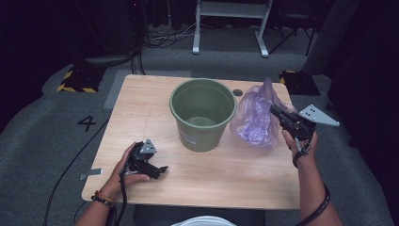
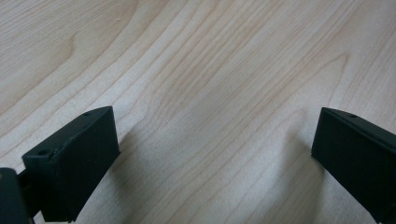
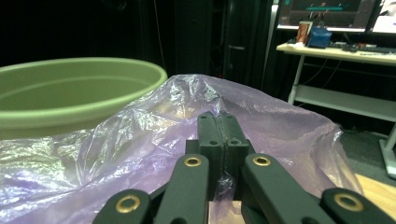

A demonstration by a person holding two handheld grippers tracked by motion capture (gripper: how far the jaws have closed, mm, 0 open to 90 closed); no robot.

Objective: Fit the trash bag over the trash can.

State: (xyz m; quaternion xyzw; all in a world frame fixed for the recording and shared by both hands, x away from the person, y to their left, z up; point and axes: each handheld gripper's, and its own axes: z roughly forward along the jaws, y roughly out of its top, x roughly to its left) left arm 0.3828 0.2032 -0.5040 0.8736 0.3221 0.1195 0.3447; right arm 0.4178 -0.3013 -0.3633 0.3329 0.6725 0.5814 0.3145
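Holding the purple plastic bag [image 1: 256,120] is the job right now, and it looks like the bag should go into the green bucket [image 1: 203,113] as a liner.

Start at your left. Your left gripper [image 1: 161,170] rests on the wooden table [image 1: 141,101], near the front edge. Its jaws are wide apart with nothing between them, just bare wood. You will likely need this one soon, so get it ready to grab the other side of the bag's mouth.

In the middle stands the bucket, upright and open at the top. The bag hangs just to the right of it, close to its side, and the bottom of the bag seems to touch the table.

On your right, your right gripper [image 1: 274,109] has its jaws pressed together on a fold of the bag [image 3: 140,154]. Keep that pinch tight, because thin plastic slips out easily. Lift the bag higher than the bucket rim [image 3: 84,88] before you move it across. Go slowly so the bag does not bump the bucket and tip it.

Some things are hard to see. You cannot tell where the bag's opening is, since it is all crumpled. You also cannot tell how much plastic is caught in the pinch. Something pale sits at the bottom of the bucket, but it is too dim to name.
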